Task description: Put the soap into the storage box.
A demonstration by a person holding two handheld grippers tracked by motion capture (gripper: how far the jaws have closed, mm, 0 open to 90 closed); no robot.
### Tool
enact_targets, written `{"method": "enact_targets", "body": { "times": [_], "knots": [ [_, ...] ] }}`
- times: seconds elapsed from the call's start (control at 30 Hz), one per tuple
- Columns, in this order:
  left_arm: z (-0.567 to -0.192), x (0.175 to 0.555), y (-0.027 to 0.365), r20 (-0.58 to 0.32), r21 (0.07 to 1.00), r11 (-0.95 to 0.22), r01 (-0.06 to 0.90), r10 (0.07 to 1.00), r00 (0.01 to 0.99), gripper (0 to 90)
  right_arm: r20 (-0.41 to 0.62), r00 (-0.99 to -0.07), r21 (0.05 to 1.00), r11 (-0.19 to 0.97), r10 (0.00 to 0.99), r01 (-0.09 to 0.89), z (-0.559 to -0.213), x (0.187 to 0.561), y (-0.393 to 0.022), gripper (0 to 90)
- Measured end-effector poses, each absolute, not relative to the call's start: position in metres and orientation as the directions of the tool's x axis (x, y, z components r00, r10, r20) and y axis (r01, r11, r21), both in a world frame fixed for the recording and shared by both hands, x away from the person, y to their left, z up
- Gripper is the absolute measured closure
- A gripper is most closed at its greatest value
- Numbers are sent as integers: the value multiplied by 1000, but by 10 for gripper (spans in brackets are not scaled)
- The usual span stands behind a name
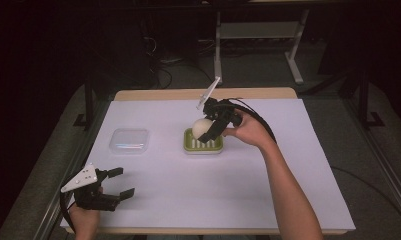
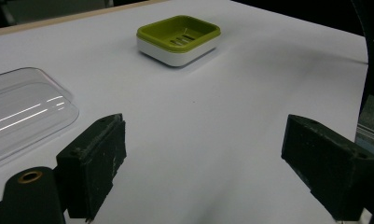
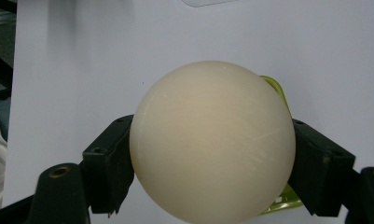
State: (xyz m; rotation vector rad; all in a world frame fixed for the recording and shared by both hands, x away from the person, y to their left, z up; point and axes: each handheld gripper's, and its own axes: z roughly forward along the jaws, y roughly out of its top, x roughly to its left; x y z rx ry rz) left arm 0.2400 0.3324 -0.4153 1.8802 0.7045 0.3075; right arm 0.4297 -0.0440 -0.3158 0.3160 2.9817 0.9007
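Note:
My right gripper is shut on a cream round soap, holding it just above the green soap dish in the middle of the table. In the right gripper view the soap sits between both black jaws and hides most of the dish. My left gripper rests near the table's front left corner, open with nothing between its jaws. The left gripper view shows the dish farther off, green with a white base and slotted bottom.
A clear plastic lid lies left of the dish, also seen as the clear lid close to the left jaw. White paper covers the table. Metal frame legs stand beyond the far edge.

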Motion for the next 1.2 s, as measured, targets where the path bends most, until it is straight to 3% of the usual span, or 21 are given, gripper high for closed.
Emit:
{"method": "enact_targets", "body": {
  "times": [1.2],
  "knots": [
    [-415,240,333,-110,907,-266,327,600,793,131,77,-961,496,826,265,267,-357,462,-32,232]
  ]
}}
